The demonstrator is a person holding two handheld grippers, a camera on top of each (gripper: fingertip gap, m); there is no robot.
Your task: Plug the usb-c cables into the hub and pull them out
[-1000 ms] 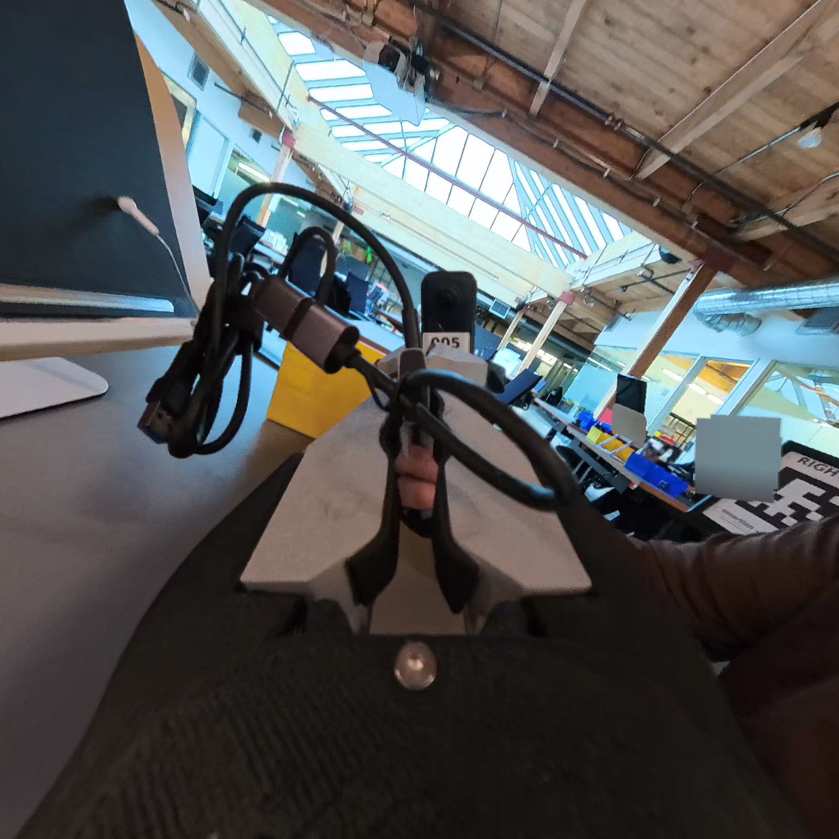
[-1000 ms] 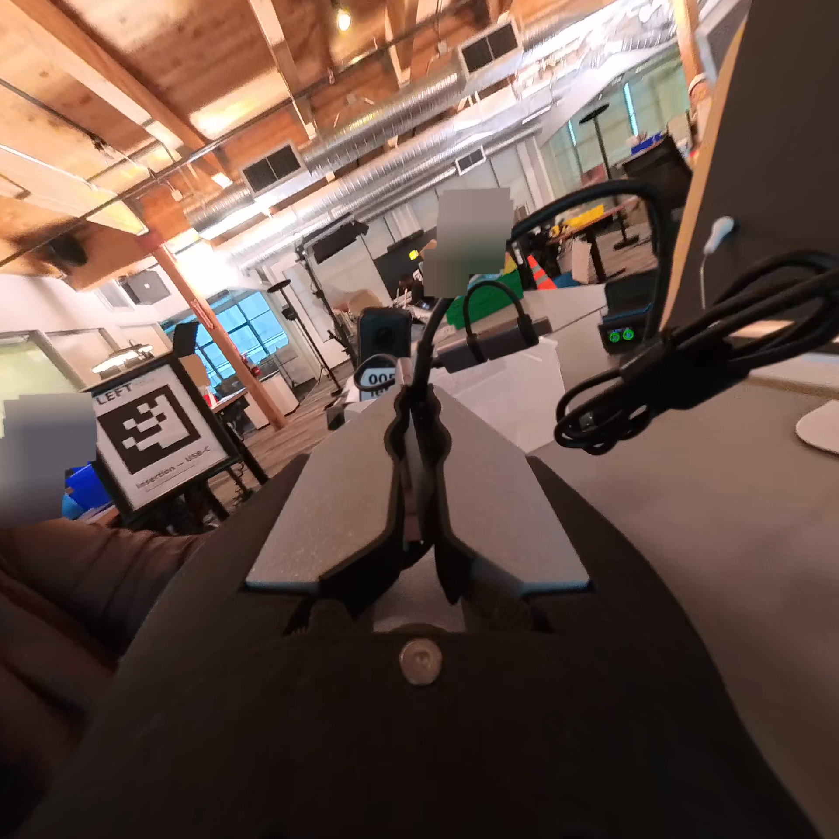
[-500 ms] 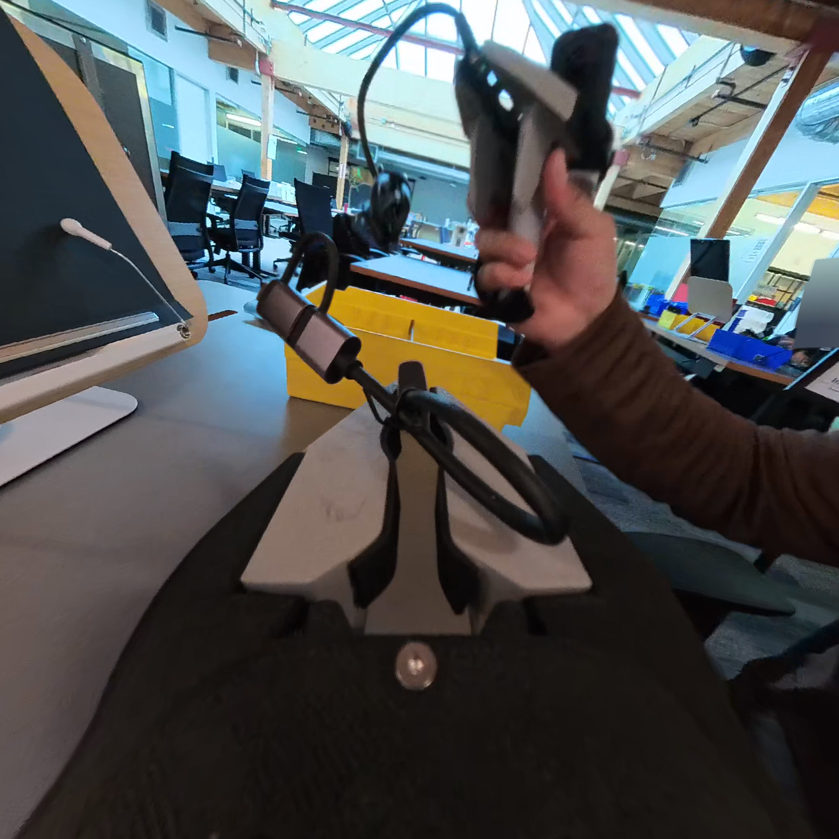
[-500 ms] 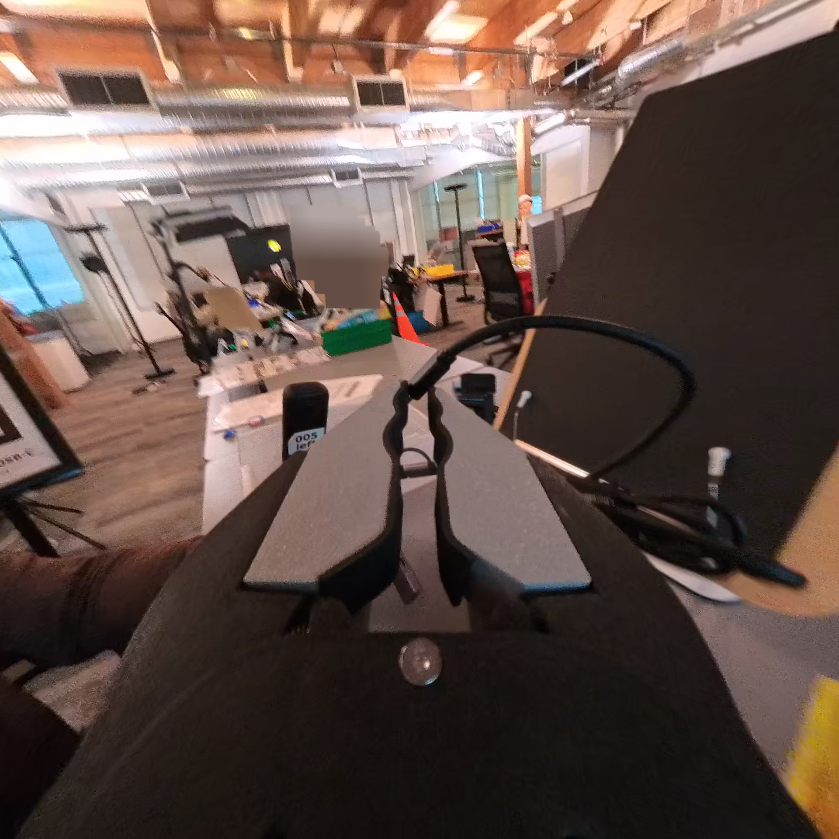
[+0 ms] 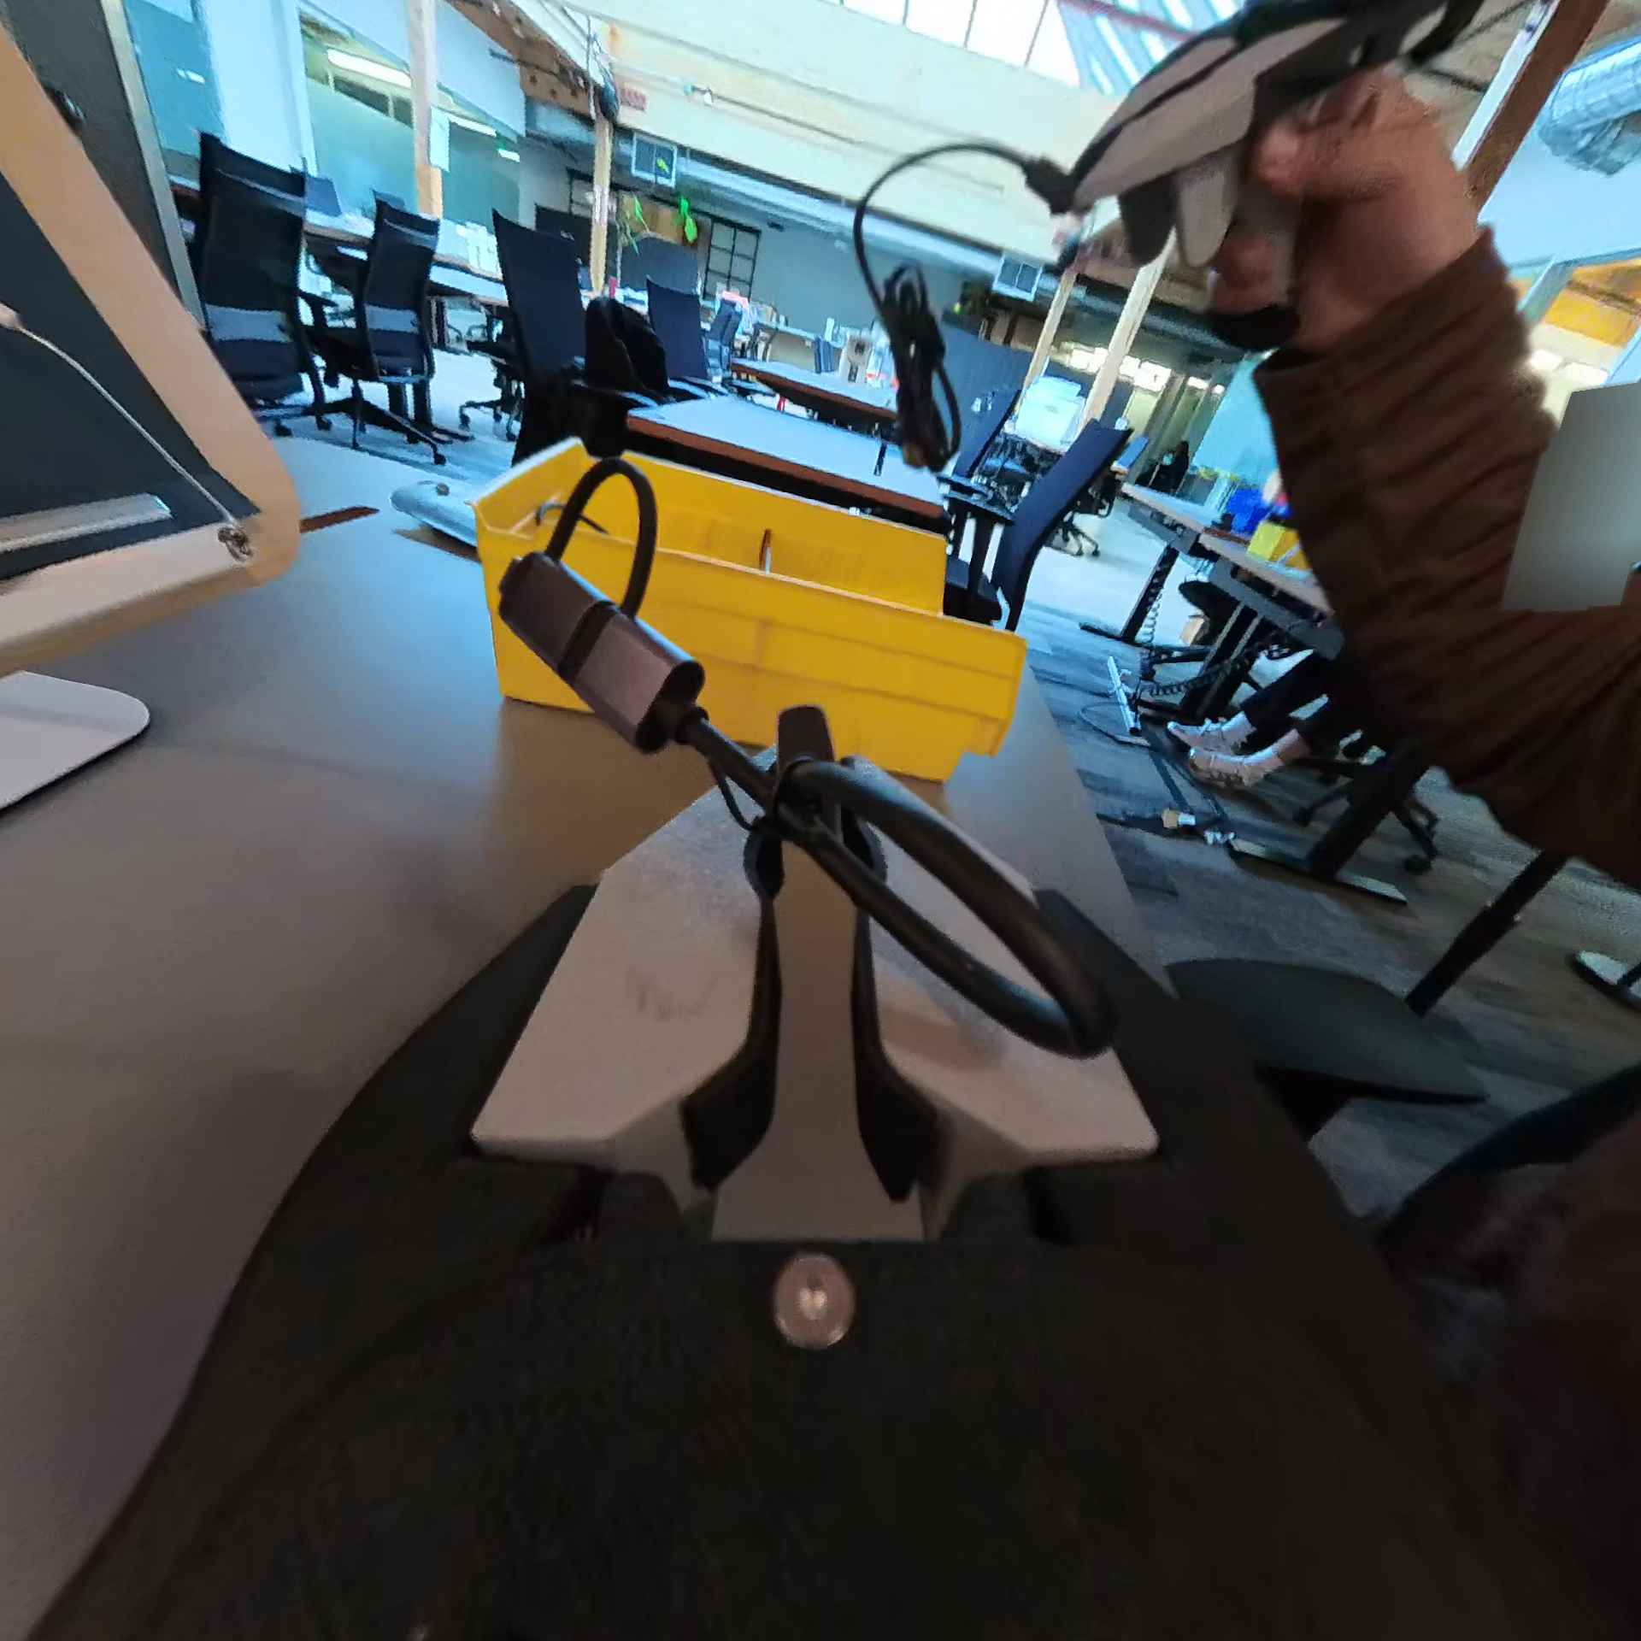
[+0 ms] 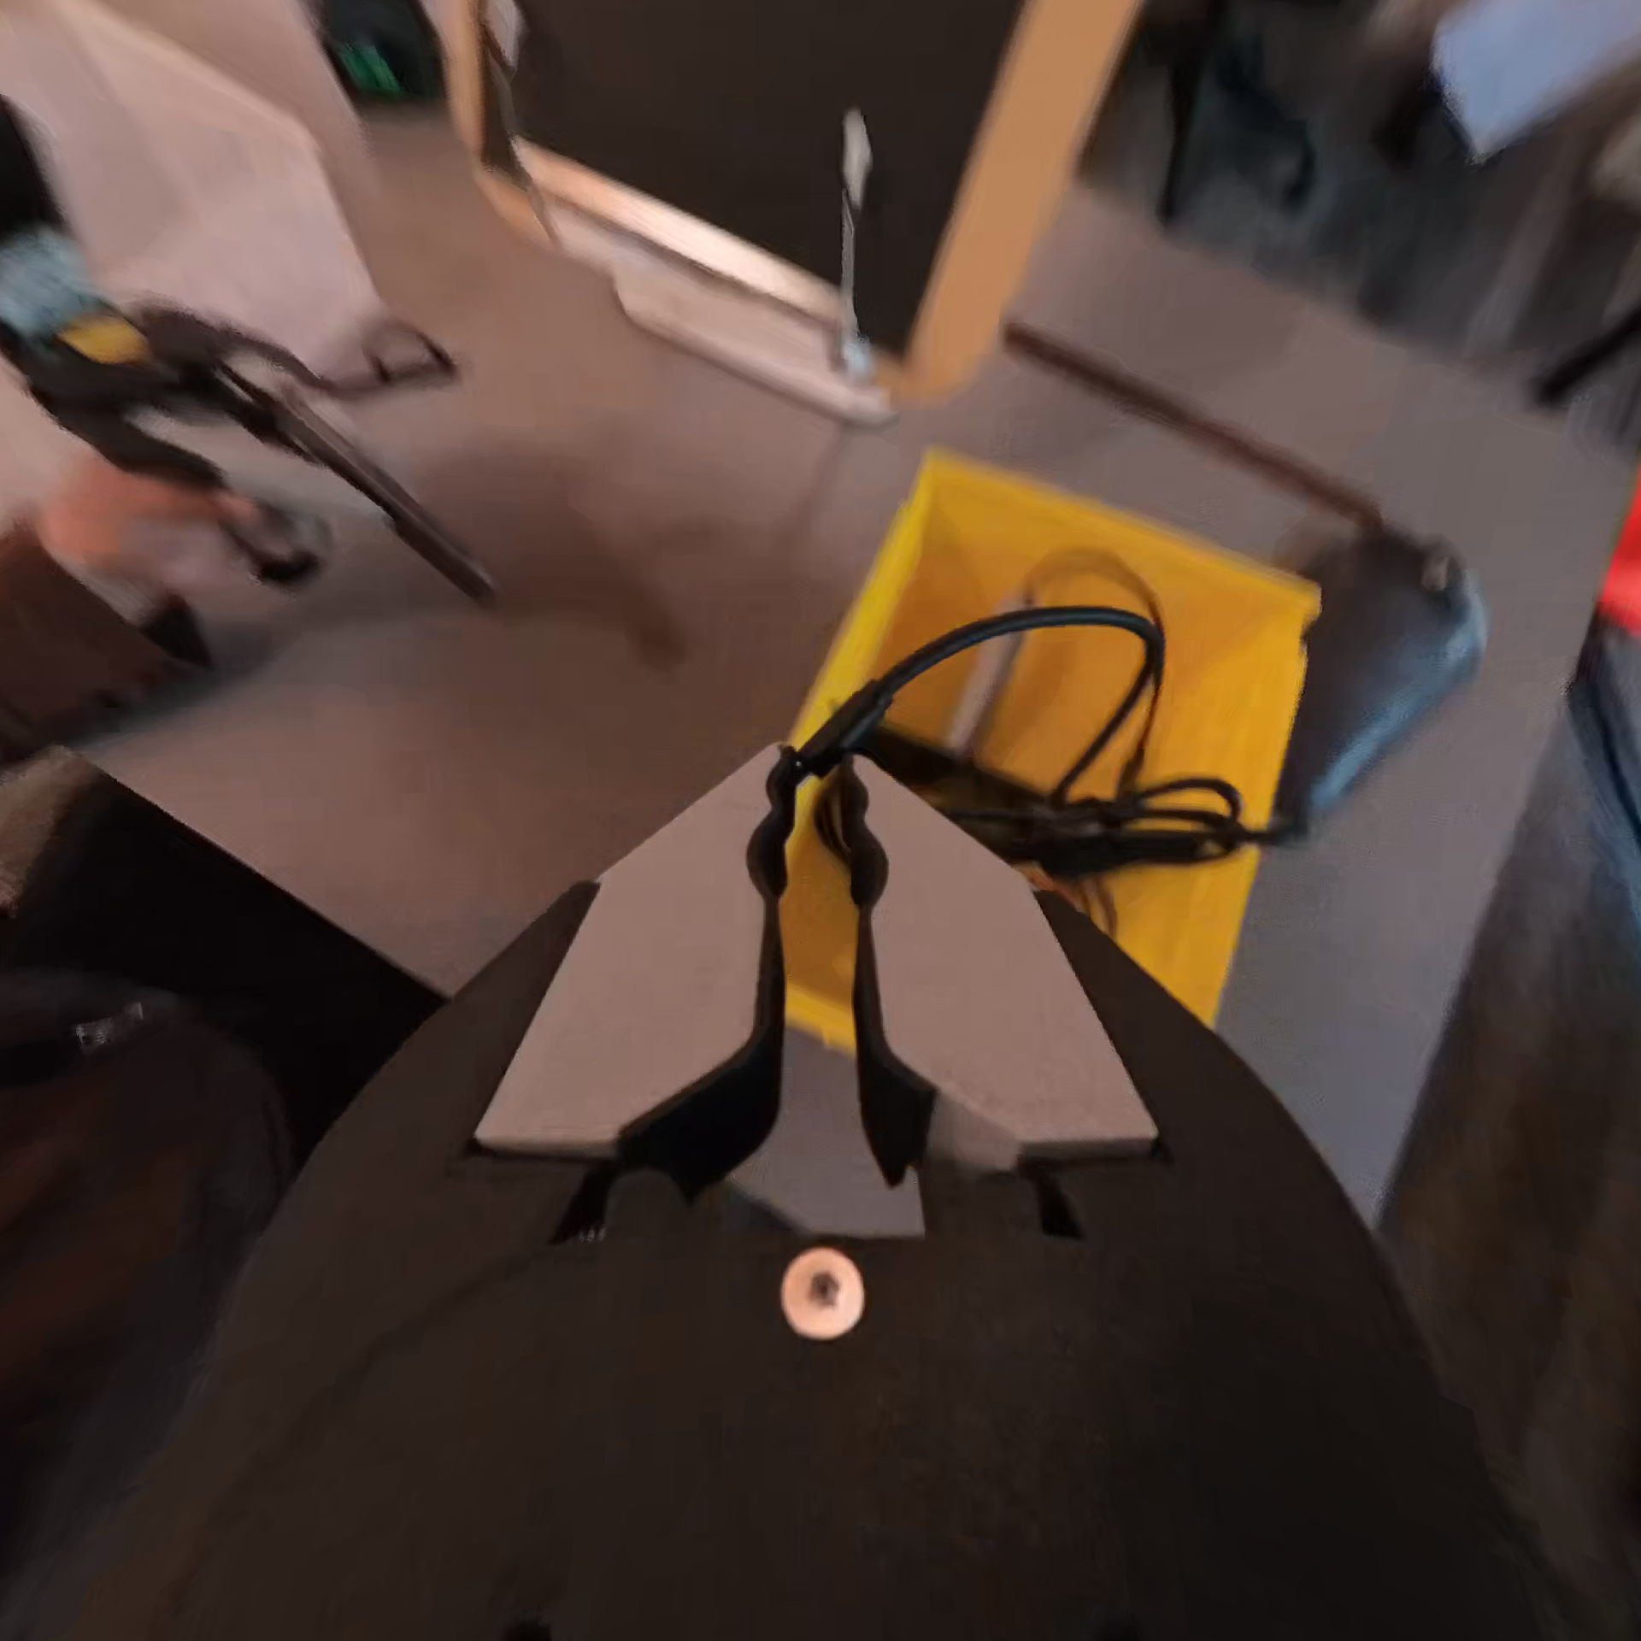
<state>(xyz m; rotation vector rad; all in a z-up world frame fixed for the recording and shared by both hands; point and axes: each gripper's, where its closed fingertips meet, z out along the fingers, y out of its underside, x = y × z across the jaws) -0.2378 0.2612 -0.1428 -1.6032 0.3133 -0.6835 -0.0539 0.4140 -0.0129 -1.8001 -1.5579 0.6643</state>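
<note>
Right tongs (image 6: 812, 777) swung over yellow bin (image 6: 1243, 622), grey desk (image 5: 266, 844)

Left wrist view is bright and mostly sharp, daylight glaring at the top, edges bowed. Right wrist view is dimmer, motion-blurred throughout.

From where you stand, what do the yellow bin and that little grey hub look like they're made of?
The yellow bin looks like moulded plastic: uniform colour, smooth faintly glossy walls, ribbed front. The hub, whose lead is clamped in the left gripper, seems brushed metal, perhaps aluminium, with a matte grey sheen; painted plastic can't be ruled out. Its black lead looks rubbery.
</note>
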